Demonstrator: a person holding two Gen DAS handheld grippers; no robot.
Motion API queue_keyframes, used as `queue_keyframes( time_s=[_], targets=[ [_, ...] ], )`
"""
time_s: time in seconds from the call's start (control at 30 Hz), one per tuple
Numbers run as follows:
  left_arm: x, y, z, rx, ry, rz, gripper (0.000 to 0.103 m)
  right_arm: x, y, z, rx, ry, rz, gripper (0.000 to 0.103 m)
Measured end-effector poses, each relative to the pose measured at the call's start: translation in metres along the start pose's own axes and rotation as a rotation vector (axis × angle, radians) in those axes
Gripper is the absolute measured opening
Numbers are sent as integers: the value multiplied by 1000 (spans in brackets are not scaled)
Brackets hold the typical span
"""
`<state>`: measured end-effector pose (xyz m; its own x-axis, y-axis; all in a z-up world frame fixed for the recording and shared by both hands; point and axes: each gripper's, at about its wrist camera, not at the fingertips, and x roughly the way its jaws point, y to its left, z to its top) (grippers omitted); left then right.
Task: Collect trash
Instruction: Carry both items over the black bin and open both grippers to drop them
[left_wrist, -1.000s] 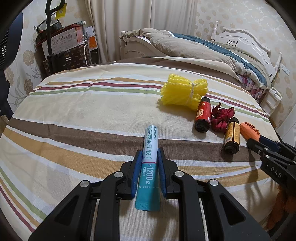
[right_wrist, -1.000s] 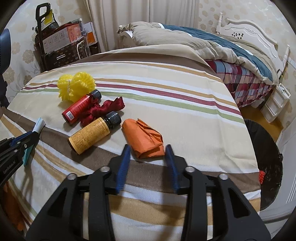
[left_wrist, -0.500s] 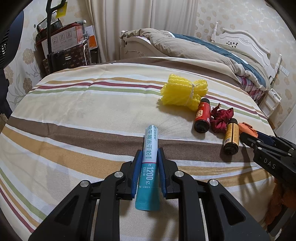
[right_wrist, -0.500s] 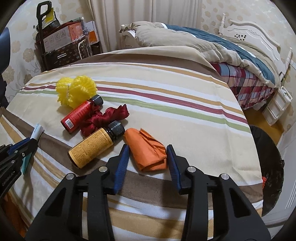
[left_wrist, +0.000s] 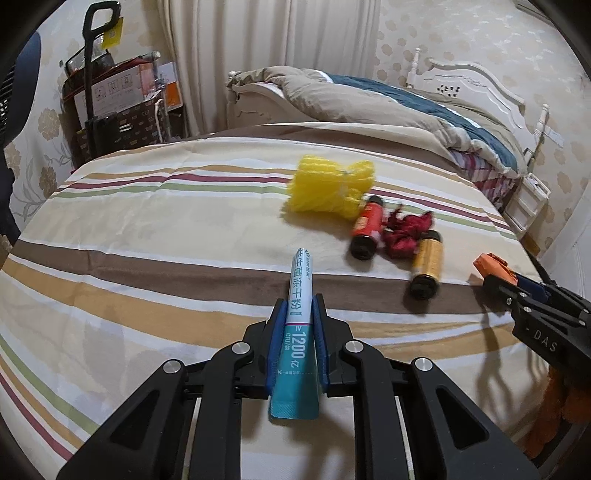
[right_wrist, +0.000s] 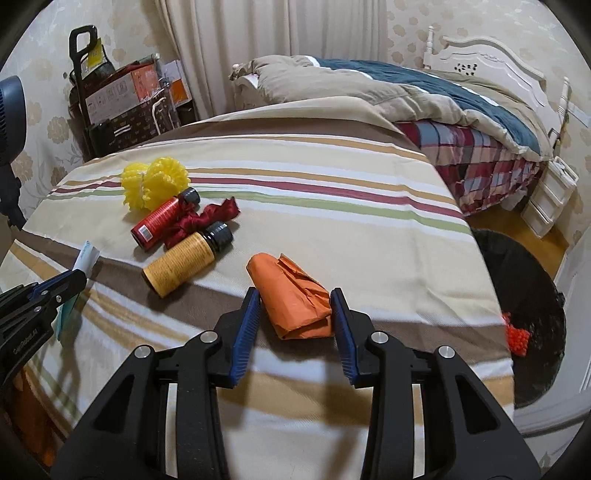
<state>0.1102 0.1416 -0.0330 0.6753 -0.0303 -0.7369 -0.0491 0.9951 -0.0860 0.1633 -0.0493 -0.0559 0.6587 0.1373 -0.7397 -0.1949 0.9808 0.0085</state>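
My left gripper (left_wrist: 299, 301) is shut on a teal and white sachet stick (left_wrist: 297, 332), held just over the striped bedspread (left_wrist: 147, 229). My right gripper (right_wrist: 294, 291) is shut on a crumpled orange paper (right_wrist: 291, 295), both blue pads against its sides, a little clear of the yellow bottle (right_wrist: 181, 264). Left of it on the cover lie a red bottle (right_wrist: 157, 221), a dark red crumpled wrapper (right_wrist: 207, 219) and a yellow foam net (right_wrist: 155, 182). In the left wrist view the right gripper (left_wrist: 517, 291) comes in at the right edge with the orange paper (left_wrist: 489, 263) at its tip.
A black-lined trash bin (right_wrist: 524, 288) stands on the floor beyond the bed's right edge, with an orange-red net (right_wrist: 517, 336) inside. Behind are a second bed with a quilt (right_wrist: 406, 88), curtains, and boxes with a trolley (right_wrist: 110, 99) at the back left.
The right gripper's jaws have narrowed onto the orange paper and carried it a short way right, away from the yellow bottle. The left gripper keeps still with the sachet.
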Motion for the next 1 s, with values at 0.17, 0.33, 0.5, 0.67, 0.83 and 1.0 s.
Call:
queue_keyframes(
  time_s=[0.17, 0.33, 0.5, 0.67, 0.83, 1.0],
  targets=[
    [-12, -26, -2, 21, -28, -47, 17, -21, -20, -12, 34, -29, -18, 38],
    [-26, -58, 1, 57, -75, -98, 17, -46, -46, -17, 80, -79, -50, 38],
    [-33, -101, 7, 103, -116, -159, 18, -69, -79, -19, 129, -126, -93, 38],
    [-32, -145, 16, 159, -135, -213, 17, -84, -117, -19, 175, -168, -159, 38],
    [-29, -184, 23, 201, -153, -257, 18, -88, -155, -20, 217, -185, -211, 38],
    [-17, -222, 32, 244, -150, -288, 18, -88, -188, -23, 262, -189, -247, 38]
  ],
)
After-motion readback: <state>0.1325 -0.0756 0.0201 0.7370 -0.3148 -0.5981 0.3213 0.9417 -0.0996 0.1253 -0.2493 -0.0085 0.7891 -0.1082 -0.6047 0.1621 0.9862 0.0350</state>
